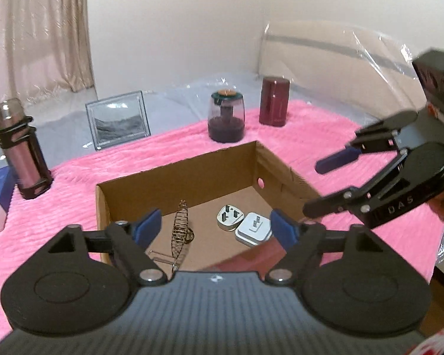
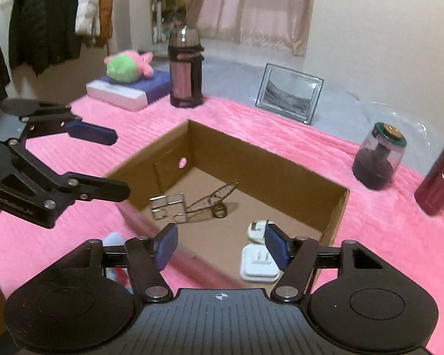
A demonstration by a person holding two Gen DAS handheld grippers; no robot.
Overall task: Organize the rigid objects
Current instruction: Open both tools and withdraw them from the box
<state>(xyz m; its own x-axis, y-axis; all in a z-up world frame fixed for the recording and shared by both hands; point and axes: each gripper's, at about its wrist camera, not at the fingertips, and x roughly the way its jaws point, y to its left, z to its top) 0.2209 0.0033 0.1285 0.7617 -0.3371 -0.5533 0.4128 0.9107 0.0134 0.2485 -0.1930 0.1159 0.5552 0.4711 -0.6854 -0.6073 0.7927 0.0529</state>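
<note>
Both hand-held grippers, left [image 1: 216, 227] and right [image 2: 220, 245], spread apart and empty above the cardboard box [image 1: 177, 171]; dark red canister [image 1: 273, 102] upright on the pink bedspread beyond, likely rigid, smooth, slippery — best pinched mid-body.

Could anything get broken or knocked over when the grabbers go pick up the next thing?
Maybe. The wire airplane model in the cardboard box looks thin, so something heavy dropped in could bend it. The tall thermos stands upright on the soft pink blanket and could tip if bumped. The glass sand picture frame stands near the blanket's edge and might fall over. Both the left gripper and right gripper are open and empty.
</note>
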